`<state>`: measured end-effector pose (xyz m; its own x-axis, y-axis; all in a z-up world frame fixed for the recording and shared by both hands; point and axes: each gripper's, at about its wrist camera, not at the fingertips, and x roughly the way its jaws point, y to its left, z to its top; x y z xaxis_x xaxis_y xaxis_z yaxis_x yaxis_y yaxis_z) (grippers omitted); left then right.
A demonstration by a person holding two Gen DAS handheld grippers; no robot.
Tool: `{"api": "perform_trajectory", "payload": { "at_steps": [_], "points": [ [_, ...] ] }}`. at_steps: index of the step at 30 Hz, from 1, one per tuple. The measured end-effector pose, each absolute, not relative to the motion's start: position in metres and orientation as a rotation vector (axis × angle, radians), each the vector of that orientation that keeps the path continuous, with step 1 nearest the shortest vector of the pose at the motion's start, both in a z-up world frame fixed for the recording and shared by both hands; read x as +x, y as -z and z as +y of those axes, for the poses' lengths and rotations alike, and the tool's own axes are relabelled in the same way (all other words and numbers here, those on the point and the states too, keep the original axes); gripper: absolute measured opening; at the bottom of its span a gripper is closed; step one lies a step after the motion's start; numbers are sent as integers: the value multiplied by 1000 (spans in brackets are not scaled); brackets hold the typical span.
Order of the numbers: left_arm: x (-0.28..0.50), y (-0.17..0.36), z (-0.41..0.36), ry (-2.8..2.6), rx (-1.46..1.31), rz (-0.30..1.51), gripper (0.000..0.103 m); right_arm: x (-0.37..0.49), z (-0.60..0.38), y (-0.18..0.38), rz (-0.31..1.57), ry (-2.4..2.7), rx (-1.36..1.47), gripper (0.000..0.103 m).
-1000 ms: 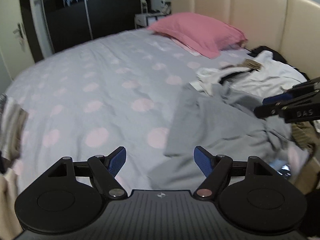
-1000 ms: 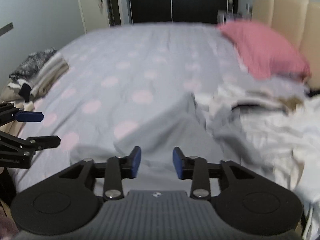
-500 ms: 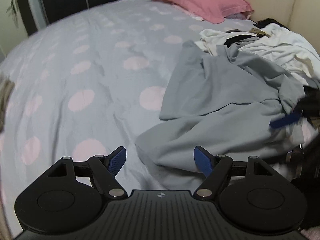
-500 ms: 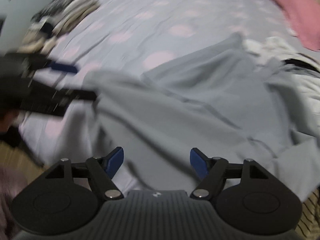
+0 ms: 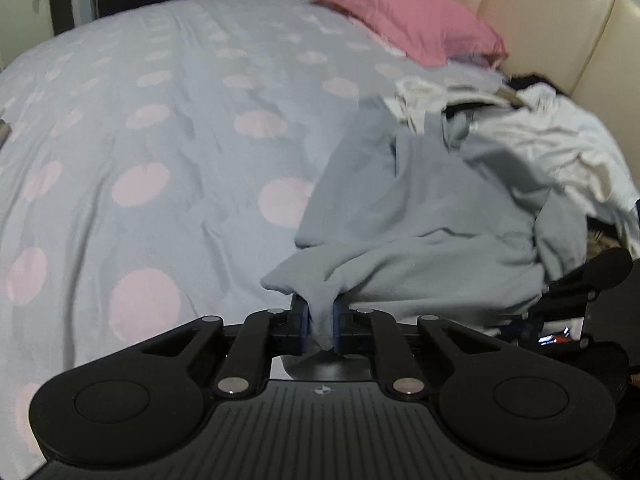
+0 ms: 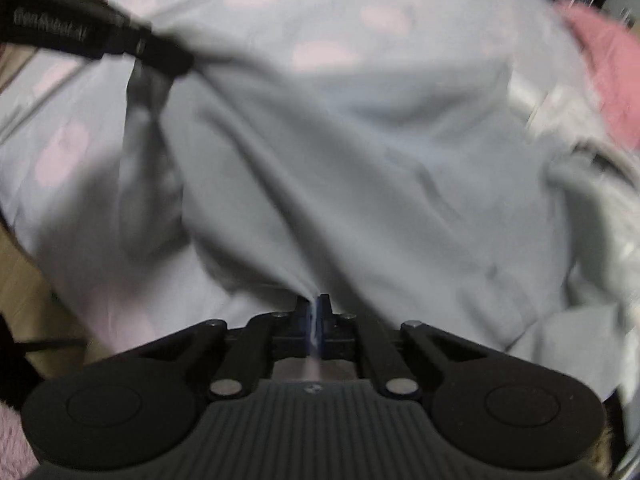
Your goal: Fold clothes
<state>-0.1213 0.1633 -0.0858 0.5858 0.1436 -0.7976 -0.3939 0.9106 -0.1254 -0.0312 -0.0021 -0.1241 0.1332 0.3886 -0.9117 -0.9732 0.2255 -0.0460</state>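
Observation:
A grey garment [image 5: 424,216] lies crumpled on the near right of the bed. My left gripper [image 5: 320,320] is shut on a fold of its near edge, cloth bunched between the blue pads. In the right wrist view the same grey garment [image 6: 360,160] fills the frame, blurred by motion. My right gripper [image 6: 316,322] is shut on another part of its edge. The left gripper [image 6: 132,46] shows there at the upper left, holding the cloth. The right gripper's black arm [image 5: 588,280] shows at the right edge of the left wrist view.
The bed cover [image 5: 160,140] is pale grey with pink dots. A pink pillow [image 5: 400,16] lies by the beige headboard [image 5: 552,28]. A heap of white and dark clothes [image 5: 540,136] sits at the right behind the garment. Wooden floor [image 6: 24,280] shows at the left.
Both grippers were open half a second ago; both have now shut on the grey garment's near edge. The garment is pulled up and taut between them.

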Motion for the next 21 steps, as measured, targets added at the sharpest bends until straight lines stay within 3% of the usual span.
{"api": "perform_trajectory", "payload": {
  "at_steps": [11,15,21],
  "points": [
    [-202,3,224,-444,-256,827,8,-50,45,23,799,-1376,-562,3],
    [-219,-8,250,-485,-208,878,7,-62,89,27,802,-1448,-618,3],
    [-194,40,292,-496,-190,996,7,-59,131,65,866,-1419,-681,3]
  ]
}}
